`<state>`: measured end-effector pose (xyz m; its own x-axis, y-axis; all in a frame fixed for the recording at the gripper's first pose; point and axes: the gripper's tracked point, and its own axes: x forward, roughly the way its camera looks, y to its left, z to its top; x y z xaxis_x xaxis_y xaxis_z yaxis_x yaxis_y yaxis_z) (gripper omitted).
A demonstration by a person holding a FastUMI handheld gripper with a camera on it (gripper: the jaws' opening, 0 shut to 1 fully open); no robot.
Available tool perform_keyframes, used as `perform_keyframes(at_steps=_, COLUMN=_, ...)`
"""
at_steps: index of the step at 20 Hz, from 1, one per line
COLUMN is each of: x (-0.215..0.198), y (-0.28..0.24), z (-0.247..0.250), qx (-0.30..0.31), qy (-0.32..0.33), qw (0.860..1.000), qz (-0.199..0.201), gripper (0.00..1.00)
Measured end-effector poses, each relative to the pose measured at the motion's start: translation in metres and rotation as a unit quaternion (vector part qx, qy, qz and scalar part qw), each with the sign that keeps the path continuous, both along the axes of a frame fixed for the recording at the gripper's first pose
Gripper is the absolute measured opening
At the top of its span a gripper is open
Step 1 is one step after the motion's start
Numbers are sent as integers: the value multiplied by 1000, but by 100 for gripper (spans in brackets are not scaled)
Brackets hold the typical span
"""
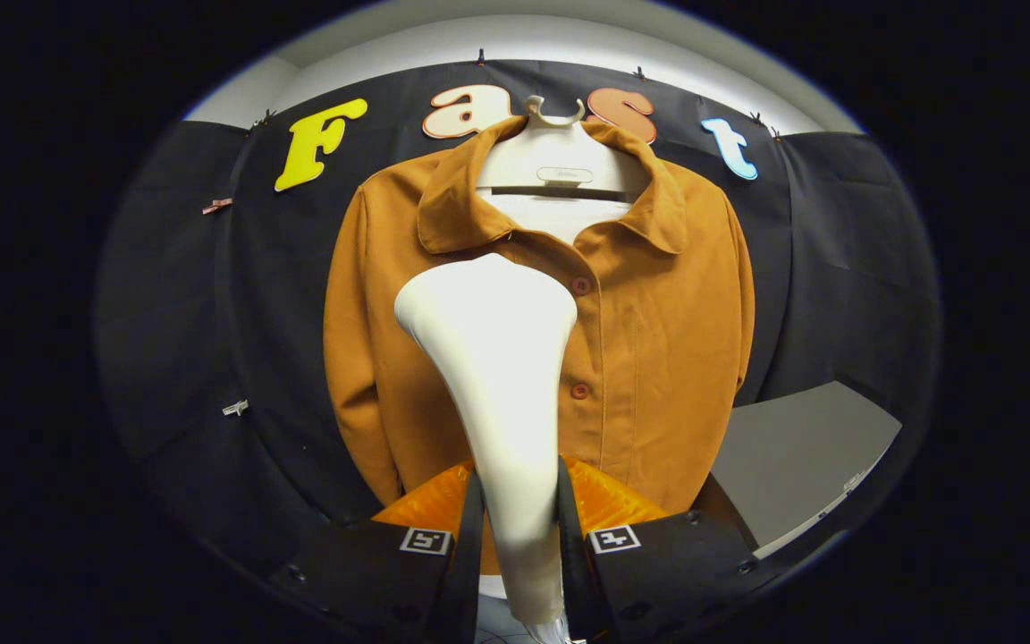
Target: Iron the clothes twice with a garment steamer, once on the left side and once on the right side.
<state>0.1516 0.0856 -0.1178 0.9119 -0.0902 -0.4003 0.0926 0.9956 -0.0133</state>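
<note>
Garment steamer (497, 376) sits clamped by its handle between both fingers of our hand-held gripper (519, 537), head raised before the orange shirt (658, 340) on its hanger (560, 170). We judge the left-side pass in hand; next, we draw the head down the panel.

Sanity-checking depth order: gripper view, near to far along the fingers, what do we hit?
Gripper, its fingers shut on the white garment steamer handle → steamer head, raised ahead of the fingers → orange shirt on its hanger → black cloth wall behind.
</note>
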Motion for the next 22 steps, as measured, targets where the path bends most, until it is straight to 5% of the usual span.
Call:
perform_keyframes(at_steps=11, x=26, y=6, z=-95, qx=-3, qy=94, qw=995, qz=-17, gripper=41)
perform_keyframes(at_steps=22, x=4, y=3, z=-184, qx=7, qy=175, qw=984, qz=-13, gripper=42)
